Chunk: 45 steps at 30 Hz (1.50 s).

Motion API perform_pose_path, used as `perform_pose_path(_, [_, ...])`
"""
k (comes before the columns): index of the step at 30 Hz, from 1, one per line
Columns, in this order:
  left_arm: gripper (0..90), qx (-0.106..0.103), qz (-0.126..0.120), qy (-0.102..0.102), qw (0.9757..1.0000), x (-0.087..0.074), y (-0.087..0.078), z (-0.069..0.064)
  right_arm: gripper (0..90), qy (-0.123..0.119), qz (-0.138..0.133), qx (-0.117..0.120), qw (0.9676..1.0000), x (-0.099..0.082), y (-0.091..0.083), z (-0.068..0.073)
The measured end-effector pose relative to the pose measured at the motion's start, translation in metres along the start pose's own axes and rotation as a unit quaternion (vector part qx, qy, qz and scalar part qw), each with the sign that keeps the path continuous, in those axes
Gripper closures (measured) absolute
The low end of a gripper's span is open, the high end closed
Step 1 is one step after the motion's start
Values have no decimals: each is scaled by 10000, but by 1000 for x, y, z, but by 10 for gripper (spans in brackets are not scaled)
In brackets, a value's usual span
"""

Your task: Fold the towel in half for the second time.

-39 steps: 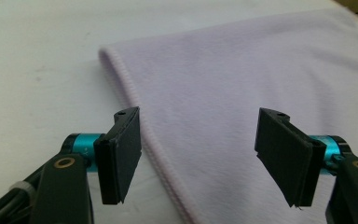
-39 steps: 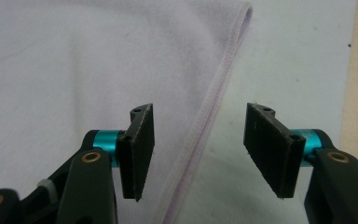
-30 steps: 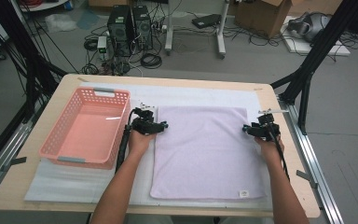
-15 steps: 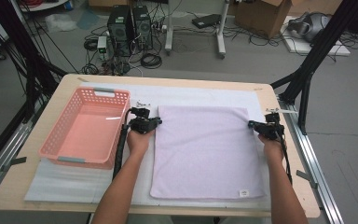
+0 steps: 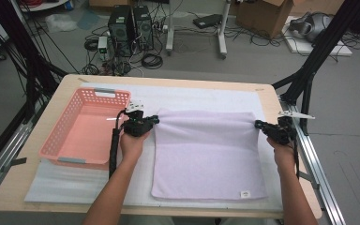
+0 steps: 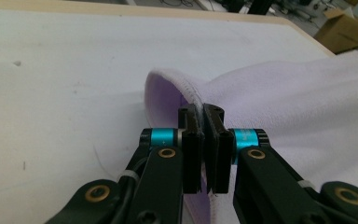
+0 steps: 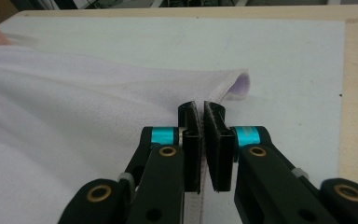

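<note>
Lilac terry towel (image 5: pixel 208 157) lies spread on the white mat (image 5: pixel 201 98) over the right half of the tabletop, its far edge toward the table's far edge, its near edge with a small white label (image 5: pixel 245 193) close to the near edge. You have the left gripper (image 5: pixel 151 121) clamped on the towel's far-left corner and the right gripper (image 5: pixel 261 125) clamped on the far-right corner; in the left gripper view the jaws of the left gripper (image 6: pixel 204 112) are pressed together with the stitched hem pinched between the pads, and the right gripper view shows the same for the right gripper (image 7: pixel 201 109), hem running straight down between the pads. Both jaws have just been closing, cloth between them. Far edge looks slightly raised and pulled taut between the two grips, with the corners curling up off the mat. So the step in hand, as I read it, is grasp-done, start of the first fold: far edge to be carried toward you onto the near edge. Next move calls for lifting both corners together, keeping them level and the edge taut, then bringing them over to the near corners so the edges line up. Watch the thin pinch at each hem, it could slip if you pull the hands apart. Pink basket (image 5: pixel 84 126) sits on the left half of the tabletop, just beside your left hand (image 5: pixel 133 145), probably the drop-off once folded.
</note>
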State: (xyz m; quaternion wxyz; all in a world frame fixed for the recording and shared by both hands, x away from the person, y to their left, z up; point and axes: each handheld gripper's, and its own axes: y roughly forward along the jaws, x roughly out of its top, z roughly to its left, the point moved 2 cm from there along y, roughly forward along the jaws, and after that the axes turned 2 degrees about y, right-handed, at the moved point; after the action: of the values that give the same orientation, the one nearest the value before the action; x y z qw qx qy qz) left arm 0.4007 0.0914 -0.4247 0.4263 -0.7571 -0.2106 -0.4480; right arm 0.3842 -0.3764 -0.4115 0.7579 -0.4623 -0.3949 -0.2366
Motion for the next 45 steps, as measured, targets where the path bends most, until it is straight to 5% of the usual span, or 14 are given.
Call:
perform_pose_path(6, [860,-33,-82,516,9986,-1,-19,-22,860,-88,-91,107,9999,-12,-21,7])
perform_pose_path(17, [858,-327,13,555,9979,-40,-50,-39,860,-143,-74,320,9994,-47,-49,18])
perform_pose_path(24, [857,-513,251,506,9971,-70,-57,-44,860,-140,183,296,9993,-67,-53,18])
perform_pose_path(27, [811,-676,325,401,9964,-71,-53,-43,853,-104,359,231,9990,-72,-51,18])
perform_pose_path(29, [578,-655,196,353,9970,-63,-49,-41,780,-61,420,172,9989,-72,-50,18])
perform_pose_path(32, [464,-563,14,496,9972,-47,-41,-41,622,20,276,97,9996,-62,-50,19])
perform_pose_path(38, [416,-578,-7,541,9969,-14,-12,-33,507,-91,346,-105,9993,-34,-38,17])
perform_pose_path(45, [419,-351,517,185,9979,-13,33,-16,405,-105,1066,-391,9935,-20,3,7])
